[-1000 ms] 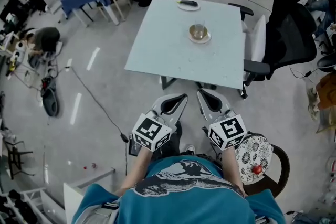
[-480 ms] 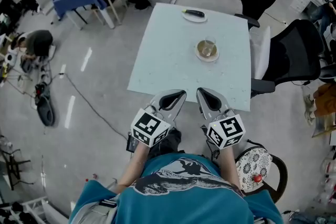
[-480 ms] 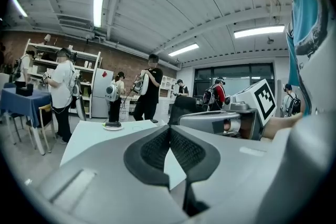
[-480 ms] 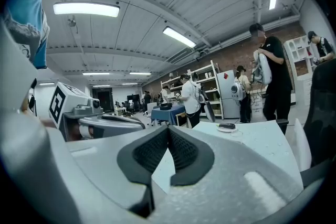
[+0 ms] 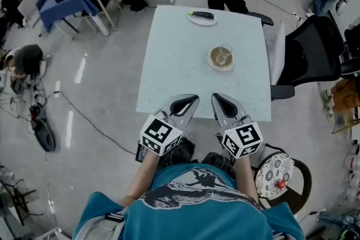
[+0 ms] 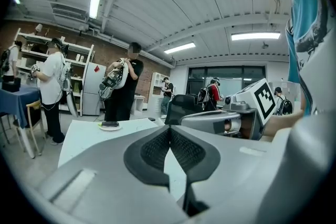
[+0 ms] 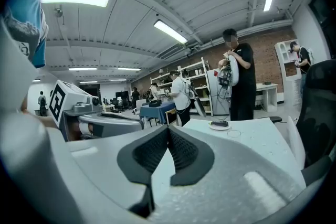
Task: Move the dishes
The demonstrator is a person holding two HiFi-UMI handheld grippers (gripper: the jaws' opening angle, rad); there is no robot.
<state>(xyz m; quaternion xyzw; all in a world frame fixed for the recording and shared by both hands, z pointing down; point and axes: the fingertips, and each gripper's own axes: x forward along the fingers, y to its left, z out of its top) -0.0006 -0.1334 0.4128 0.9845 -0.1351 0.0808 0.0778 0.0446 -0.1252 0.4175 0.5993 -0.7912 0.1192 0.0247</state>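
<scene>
Nearest, the left gripper [image 5: 194, 99] and the right gripper [image 5: 214, 97] hang at the near edge of the pale, flat bench [image 5: 174, 59]. Both have their fingers [image 5: 174, 115] clenched on nothing, and the dark ribbed pads [image 6: 155, 149] meet. I judge that no dish is moved yet. Farther, a clear glass [image 5: 223, 54] stands on a round saucer [image 5: 220, 66]. At the far edge lies a white plate [image 5: 193, 19] bearing a long dark object [image 5: 203, 14].

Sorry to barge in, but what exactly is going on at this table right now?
A person holds the left gripper and the right gripper side by side over the near edge of the pale square table, both shut and empty. The dishes sit untouched farther on: a clear glass on a small round plate, and a white plate carrying a dark long object at the far edge.
</scene>
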